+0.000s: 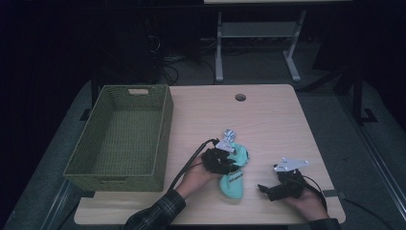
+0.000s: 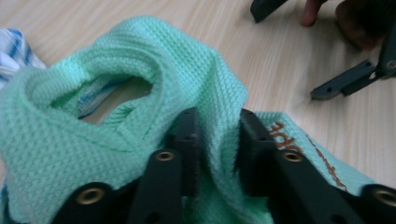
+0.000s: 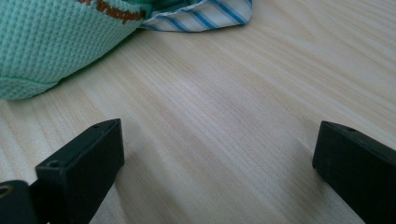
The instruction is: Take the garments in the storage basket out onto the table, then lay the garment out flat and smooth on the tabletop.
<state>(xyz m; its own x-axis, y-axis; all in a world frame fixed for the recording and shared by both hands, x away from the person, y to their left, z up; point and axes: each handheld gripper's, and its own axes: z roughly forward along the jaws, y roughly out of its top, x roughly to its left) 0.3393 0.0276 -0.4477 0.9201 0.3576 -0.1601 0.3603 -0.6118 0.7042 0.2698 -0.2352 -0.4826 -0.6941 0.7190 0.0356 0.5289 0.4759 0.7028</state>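
the left gripper (image 2: 215, 140) is pinching a fold of the mint green sock (image 1: 233, 178), and since only a thin ridge of knit is sitting between the jaws, it is likely risking a slip if lifted fast; the blue striped cloth (image 1: 229, 135) tucked under the sock may be dragging along too. the right gripper (image 3: 217, 172) is resting wide open on the table (image 1: 273, 120), just beside the sock's toe end, the sock lying near the front edge, right of the green basket (image 1: 164, 139).
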